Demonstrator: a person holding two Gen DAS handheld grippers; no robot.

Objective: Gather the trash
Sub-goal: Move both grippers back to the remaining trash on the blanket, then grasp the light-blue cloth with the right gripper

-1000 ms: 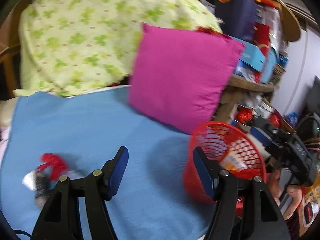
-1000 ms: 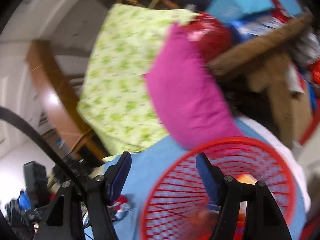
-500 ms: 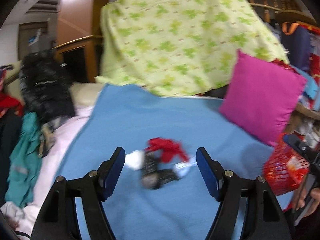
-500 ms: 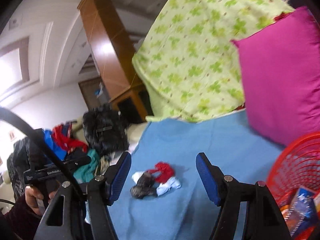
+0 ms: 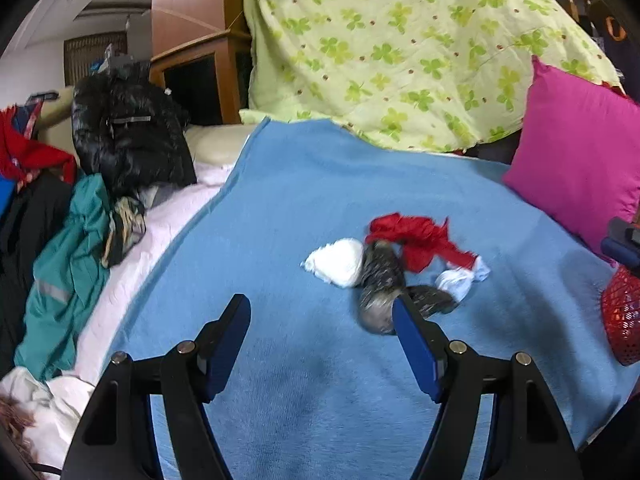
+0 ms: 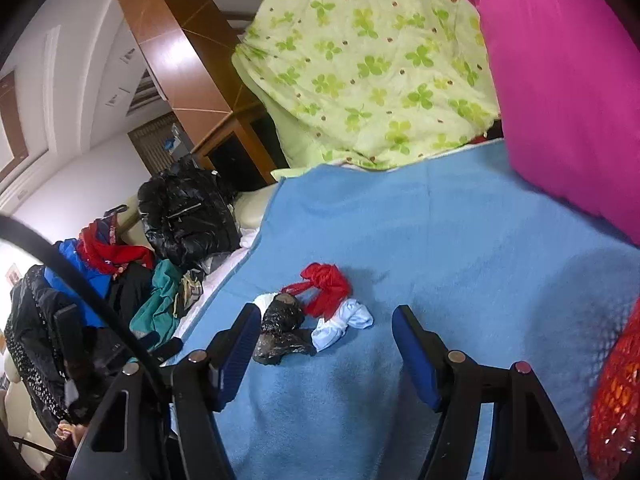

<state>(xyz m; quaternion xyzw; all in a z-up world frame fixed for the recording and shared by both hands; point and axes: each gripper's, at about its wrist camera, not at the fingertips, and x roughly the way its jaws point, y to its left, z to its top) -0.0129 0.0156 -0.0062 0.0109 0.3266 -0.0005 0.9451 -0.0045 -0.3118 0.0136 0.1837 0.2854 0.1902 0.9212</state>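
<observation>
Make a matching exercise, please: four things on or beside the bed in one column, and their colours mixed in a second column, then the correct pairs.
Things:
1. Cushion
2. Blanket under the trash
3. Mesh basket
4. Puffer jacket

Colours:
A. Red
B. Black
C. Magenta
D. Blue

Pairs: 1-C, 2-D, 3-A, 4-B

The cushion leans at the right side of the blanket, the mesh basket shows only at the right edge of both views, and the puffer jacket lies on the clothes pile to the left.

Crumpled trash (image 5: 394,264) clustered on blue blanket (image 5: 320,184): red, white, black bags.
</observation>
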